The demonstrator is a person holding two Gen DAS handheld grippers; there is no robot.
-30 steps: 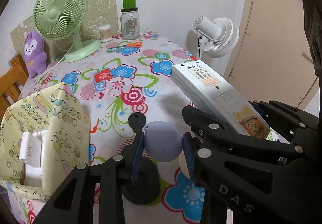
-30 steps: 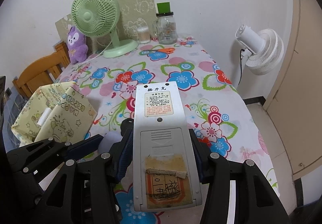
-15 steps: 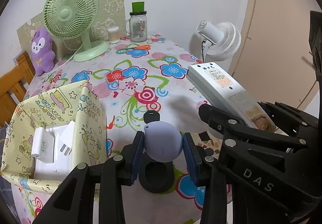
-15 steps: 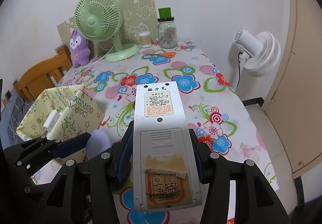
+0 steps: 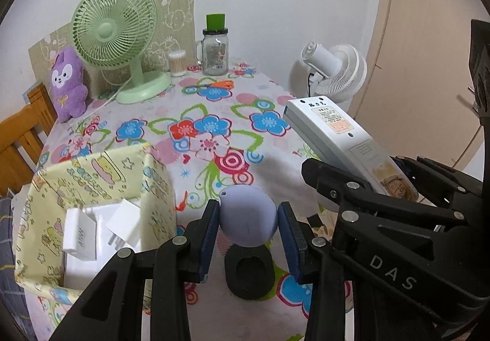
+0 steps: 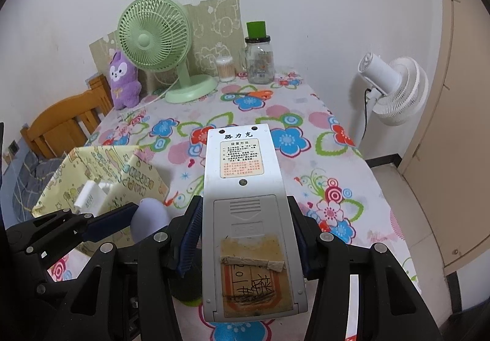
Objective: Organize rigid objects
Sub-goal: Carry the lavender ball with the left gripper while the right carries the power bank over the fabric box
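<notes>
The left claw [image 5: 248, 226] pinches a round purple ball [image 5: 247, 216], held up over a black ring stand [image 5: 249, 275] on the flowery desk [image 5: 214, 114]. The right claw [image 6: 245, 233] pinches a white remote control [image 6: 245, 203], back side up, just right of the ball. Its top reads "路力克", and a label below says "设置方法". A taped paper note on it has scribbled writing I cannot read. The right claw's arm says "DAS" [image 5: 392, 272]. Left of the ball sits a yellow cartoon box [image 5: 92, 184] with white chargers [image 5: 79, 236] inside.
</notes>
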